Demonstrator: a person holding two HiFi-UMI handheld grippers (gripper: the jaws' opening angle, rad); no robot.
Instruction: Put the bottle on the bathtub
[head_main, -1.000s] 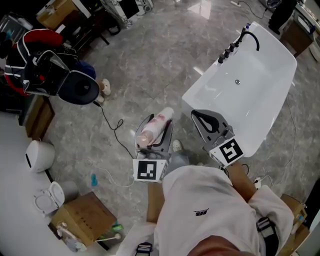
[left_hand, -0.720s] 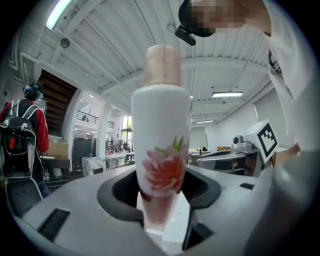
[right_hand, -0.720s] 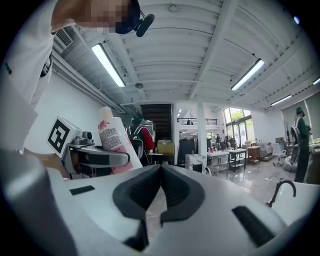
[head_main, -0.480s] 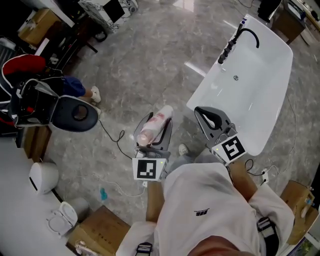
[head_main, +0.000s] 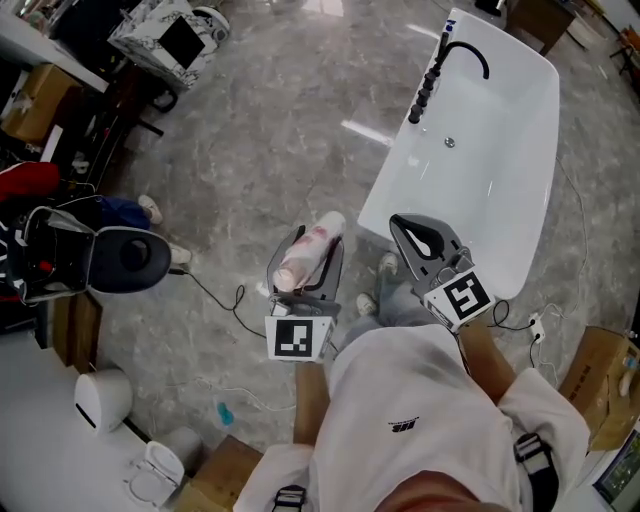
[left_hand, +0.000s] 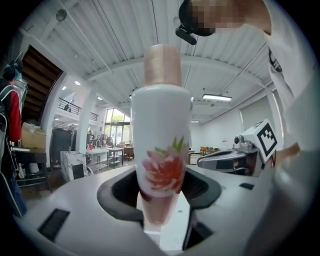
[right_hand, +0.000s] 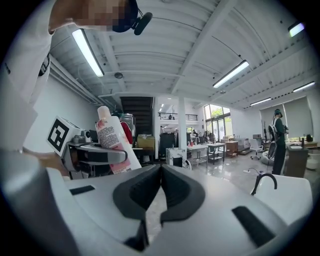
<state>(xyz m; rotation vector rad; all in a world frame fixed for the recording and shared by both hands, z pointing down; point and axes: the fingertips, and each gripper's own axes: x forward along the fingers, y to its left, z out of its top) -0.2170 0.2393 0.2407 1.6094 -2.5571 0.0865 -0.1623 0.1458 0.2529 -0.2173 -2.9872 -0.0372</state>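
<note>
A white bottle (head_main: 318, 238) with a pink flower print and a pink cap lies lengthwise in my left gripper (head_main: 308, 262), which is shut on it; up close the bottle (left_hand: 161, 150) stands between the dark pads, cap pointing away. My right gripper (head_main: 410, 232) is shut and empty, its pads meeting (right_hand: 160, 185). It hovers beside the near end of the white bathtub (head_main: 540, 150), whose rim (right_hand: 295, 195) shows low on the right in the right gripper view. Both grippers are held level, side by side, over the grey floor. The bottle (right_hand: 112, 142) is also in sight from the right gripper.
A black faucet (head_main: 465, 55) and knobs sit on the tub's far left rim. A black office chair (head_main: 125, 260) and a floor cable (head_main: 215, 295) lie to the left. A cardboard box (head_main: 600, 375) is at right, a white bin (head_main: 100, 400) at lower left.
The floor and the bathtub have slid left and down in the head view as the person walks. Both grippers keep their pose; the bottle stays gripped.
</note>
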